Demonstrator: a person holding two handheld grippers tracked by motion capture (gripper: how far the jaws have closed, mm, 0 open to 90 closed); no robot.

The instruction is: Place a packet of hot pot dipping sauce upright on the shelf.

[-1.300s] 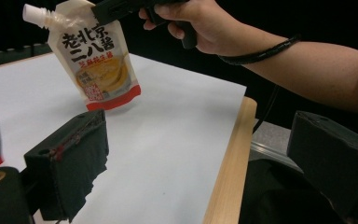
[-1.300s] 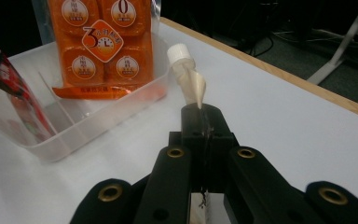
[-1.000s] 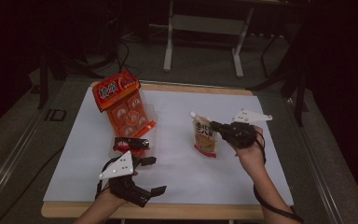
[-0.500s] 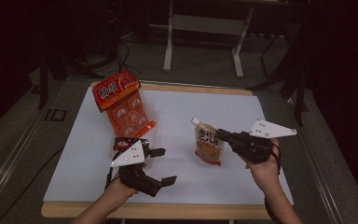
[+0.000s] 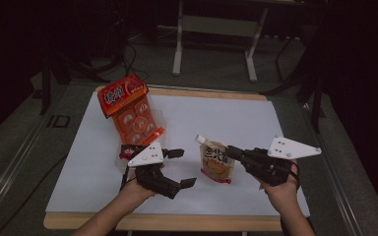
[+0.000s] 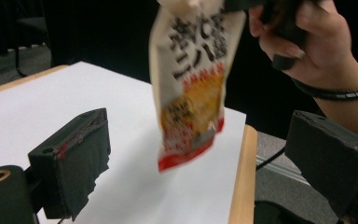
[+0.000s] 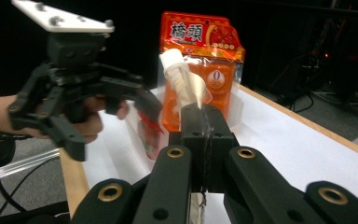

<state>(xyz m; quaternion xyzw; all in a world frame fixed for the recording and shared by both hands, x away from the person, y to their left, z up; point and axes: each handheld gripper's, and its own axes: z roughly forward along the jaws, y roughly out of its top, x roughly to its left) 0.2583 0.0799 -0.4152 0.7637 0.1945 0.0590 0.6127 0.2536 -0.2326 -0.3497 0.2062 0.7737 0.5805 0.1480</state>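
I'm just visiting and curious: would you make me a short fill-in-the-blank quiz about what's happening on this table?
1. The right gripper is shut on a spouted ____.
2. The pouch hangs ____ the white sheet, not on it.
3. The left gripper has its fingers ____, with nothing between them.
4. The tall pack at the sheet's far left corner is ____ in colour.

Missing words: pouch; above; open; orange

There was one white spouted drink pouch (image 5: 215, 164), one orange plastic snack pack (image 5: 129, 107), one small red packet (image 5: 128, 150) and two black grippers.
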